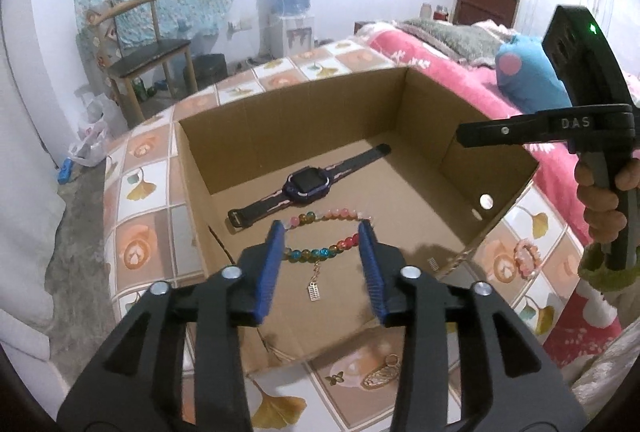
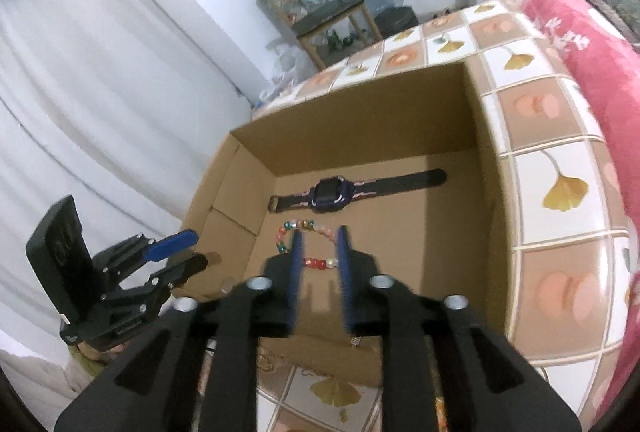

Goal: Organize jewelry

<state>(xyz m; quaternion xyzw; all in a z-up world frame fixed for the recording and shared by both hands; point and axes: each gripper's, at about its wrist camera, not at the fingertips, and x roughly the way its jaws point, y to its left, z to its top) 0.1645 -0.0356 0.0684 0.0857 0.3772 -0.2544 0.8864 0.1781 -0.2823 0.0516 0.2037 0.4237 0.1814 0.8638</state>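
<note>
An open cardboard box (image 1: 408, 104) stands on the tiled cloth; it also shows in the right wrist view (image 2: 460, 104). Inside lie a dark watch (image 1: 308, 184) (image 2: 332, 194) and a coloured bead bracelet (image 1: 320, 252) (image 2: 316, 263) with a small charm. My left gripper (image 1: 322, 226) is open and empty, held above the bracelet. My right gripper (image 2: 319, 231) is open and empty over the box; in the left wrist view it shows side-on at the right (image 1: 464, 134). A pink bead bracelet (image 1: 526, 258) and a gold pendant (image 1: 380, 376) lie outside the box.
A small bow-shaped trinket (image 1: 335, 378) lies by the pendant. A pink blanket (image 1: 448, 72) and blue plush toy (image 1: 528, 76) lie to the right. A wooden chair (image 1: 144, 56) and a water dispenser (image 1: 294, 16) stand beyond. White curtains (image 2: 100, 112) hang at the left.
</note>
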